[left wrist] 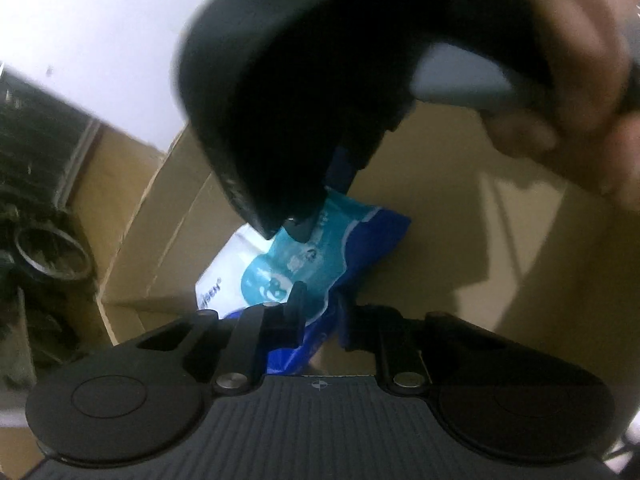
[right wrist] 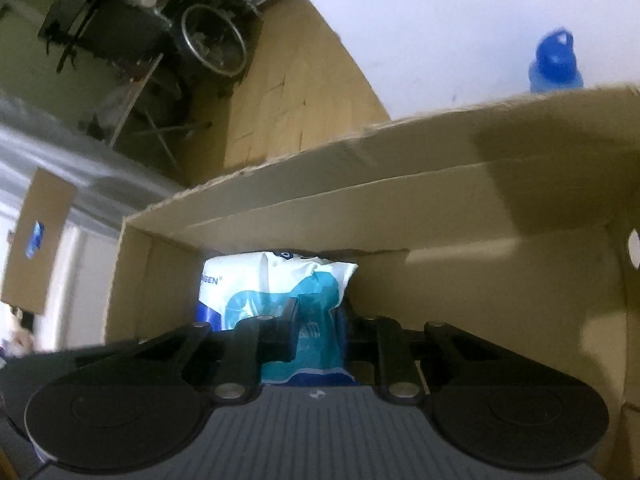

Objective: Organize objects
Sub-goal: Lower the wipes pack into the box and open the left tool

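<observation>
Cardboard box [right wrist: 400, 168], open at the top, takes up most of both views; it sits on a white surface [right wrist: 460, 20] beside a wooden floor [right wrist: 288, 92]. Inside it, against the left wall, lies a blue, teal and white soft pack [right wrist: 276, 280]. Both grippers reach into the box. The right gripper [right wrist: 320, 320] has its fingers pressed on the pack's sides, gripping it. The left gripper [left wrist: 318, 312] likewise clamps the pack's near end. A blue bottle [right wrist: 554, 64] stands behind the box.
</observation>
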The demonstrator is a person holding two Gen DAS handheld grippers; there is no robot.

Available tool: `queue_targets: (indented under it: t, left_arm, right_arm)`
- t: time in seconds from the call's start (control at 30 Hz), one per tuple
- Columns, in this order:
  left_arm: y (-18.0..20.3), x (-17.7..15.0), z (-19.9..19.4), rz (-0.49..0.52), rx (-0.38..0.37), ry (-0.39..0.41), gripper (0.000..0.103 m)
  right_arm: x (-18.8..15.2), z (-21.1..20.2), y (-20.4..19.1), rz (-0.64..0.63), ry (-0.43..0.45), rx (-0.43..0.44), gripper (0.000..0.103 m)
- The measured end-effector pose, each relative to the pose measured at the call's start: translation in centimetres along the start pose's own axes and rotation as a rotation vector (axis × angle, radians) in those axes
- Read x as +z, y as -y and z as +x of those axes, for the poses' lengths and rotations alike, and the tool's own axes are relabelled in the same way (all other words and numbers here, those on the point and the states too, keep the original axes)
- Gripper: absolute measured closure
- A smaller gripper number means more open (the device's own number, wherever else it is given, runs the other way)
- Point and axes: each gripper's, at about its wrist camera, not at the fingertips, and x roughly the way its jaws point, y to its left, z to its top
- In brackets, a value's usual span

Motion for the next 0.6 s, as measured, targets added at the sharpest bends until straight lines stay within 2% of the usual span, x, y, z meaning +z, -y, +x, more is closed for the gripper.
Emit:
queue_targets:
  t: [0.1, 0.27, 0.4, 0.43, 0.47, 0.53, 0.6]
  left_arm:
    - [-0.7, -0.4, 0.0, -0.069, -0.025, 0.011, 0.088]
    - [0.5, -0.6, -0.1, 0.023, 0.01, 0.011, 0.088]
    - [0.8, -0.7, -0.9, -0.029, 0.013, 0.021, 0.086]
    - [0.9, -1.0, -1.4, -0.044, 0.011, 0.039, 0.086]
    - [1.0, -1.2, -2.1, -0.053, 0.009, 0.057, 0.085]
    - [1.6, -1.5, -3.1, -0.069, 0.028, 0.081, 0.084]
    - [2.1, -2.1, -5.0, -0.09, 0.059, 0.115, 0.084]
  right_arm:
    - [0.1, 0.2, -0.3, -0.01, 0.009, -0.002, 0.082]
    - [-0.1, 0.2, 0.0, -0.001, 0.012, 0.009, 0.082]
    - [-0.2, -0.1, -0.7, -0.038, 0.021, -0.022, 0.078]
    - [-0.4, -0.3, -1.0, -0.057, 0.025, -0.043, 0.073]
    - [-0.5, -0.4, -1.2, -0.07, 0.023, -0.062, 0.06]
    - [-0.6, -1.0, -1.7, -0.093, 0.03, -0.087, 0.045]
    - [-0.9, -2.0, -2.3, -0.125, 0.042, -0.097, 0.045]
